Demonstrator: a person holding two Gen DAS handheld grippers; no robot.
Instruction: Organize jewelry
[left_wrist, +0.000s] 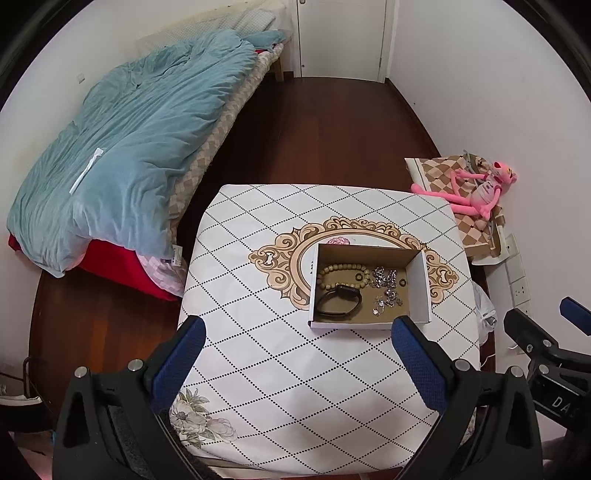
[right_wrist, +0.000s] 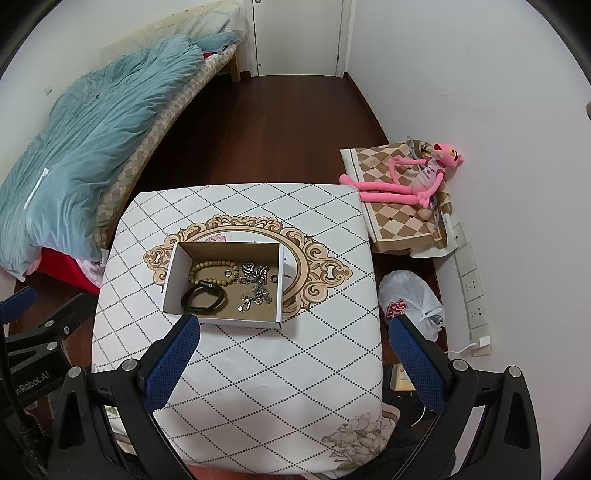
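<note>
An open cardboard box (left_wrist: 419, 282) (right_wrist: 173, 273) stands on the table with the white diamond-pattern cloth (left_wrist: 295, 376) (right_wrist: 258, 369). In it lie a wooden bead bracelet (left_wrist: 338, 268) (right_wrist: 210, 265), a black wristband (left_wrist: 338, 302) (right_wrist: 203, 297), a silver chain (left_wrist: 386, 278) (right_wrist: 255, 277) and small rings. My left gripper (left_wrist: 301, 325) is open and empty, held above the table's near side, short of the box. My right gripper (right_wrist: 295, 325) is open and empty too, near the box's front right. Each gripper shows at the edge of the other's view.
A bed with a blue quilt (left_wrist: 122, 155) (right_wrist: 74, 155) lies at the left. A pink plush toy (left_wrist: 480, 188) (right_wrist: 410, 177) sits on a checked cloth at the right wall. A white plastic bag (right_wrist: 410, 299) lies on the floor right of the table. Wall sockets (right_wrist: 472, 291) are low at the right.
</note>
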